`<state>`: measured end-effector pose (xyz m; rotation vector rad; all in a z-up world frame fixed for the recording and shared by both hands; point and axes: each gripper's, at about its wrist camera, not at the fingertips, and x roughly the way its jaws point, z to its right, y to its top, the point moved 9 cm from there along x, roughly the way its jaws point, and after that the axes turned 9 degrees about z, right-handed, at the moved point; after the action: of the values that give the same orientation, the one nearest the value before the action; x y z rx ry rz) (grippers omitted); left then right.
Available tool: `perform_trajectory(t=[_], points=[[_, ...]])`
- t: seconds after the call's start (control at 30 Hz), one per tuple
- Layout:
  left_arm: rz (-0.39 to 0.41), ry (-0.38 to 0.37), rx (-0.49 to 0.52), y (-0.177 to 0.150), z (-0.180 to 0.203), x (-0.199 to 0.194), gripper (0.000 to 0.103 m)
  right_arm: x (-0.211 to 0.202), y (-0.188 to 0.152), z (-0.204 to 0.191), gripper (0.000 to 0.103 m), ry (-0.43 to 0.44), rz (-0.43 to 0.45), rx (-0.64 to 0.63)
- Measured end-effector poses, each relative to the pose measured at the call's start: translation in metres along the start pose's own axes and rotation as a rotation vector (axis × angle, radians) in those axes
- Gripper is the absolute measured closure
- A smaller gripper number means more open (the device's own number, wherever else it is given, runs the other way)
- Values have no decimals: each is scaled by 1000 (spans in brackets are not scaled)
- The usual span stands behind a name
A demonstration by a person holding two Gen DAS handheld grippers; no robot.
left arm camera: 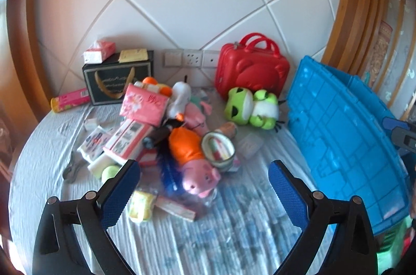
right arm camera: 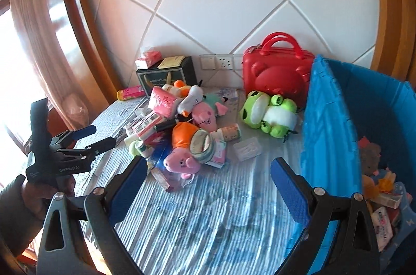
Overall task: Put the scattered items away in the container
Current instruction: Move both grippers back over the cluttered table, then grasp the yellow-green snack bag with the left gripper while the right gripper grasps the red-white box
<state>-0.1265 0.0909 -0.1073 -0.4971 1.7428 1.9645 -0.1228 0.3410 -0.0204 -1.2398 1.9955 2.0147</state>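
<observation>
Both grippers are empty with their jaws spread wide. The left gripper hangs over the striped cloth at the bottom of its frame, and just above its tips, in the centre, lies the pig in an orange shirt, with a rolled cloth resting against it. The right gripper hangs beside the blue bin at the right edge of its frame; the bin already holds some toys and packets. The pile of packets and plush fills the middle of both frames, the frog lies to its right near the bin, and a small clear box lies between pile and bin. I think the next step is to take the pig with the left gripper. It is better to come down over the soft body, not the head, and to close only when both pads are around it, so the roll is not dragged along.
</observation>
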Motion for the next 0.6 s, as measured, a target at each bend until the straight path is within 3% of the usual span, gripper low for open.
perform_trajectory(t=[0.27,0.47,0.6], points=[[-142,15,42,-79,-79,47,6,89,-69,-75,6,62,-114,-50],[-210,-44,69,-132,-111,105,14,157,-132,-109,6,64,-231,-71],[-250,-66,52,-162,-127,144,15,176,-164,-129,6,59,-286,-51]])
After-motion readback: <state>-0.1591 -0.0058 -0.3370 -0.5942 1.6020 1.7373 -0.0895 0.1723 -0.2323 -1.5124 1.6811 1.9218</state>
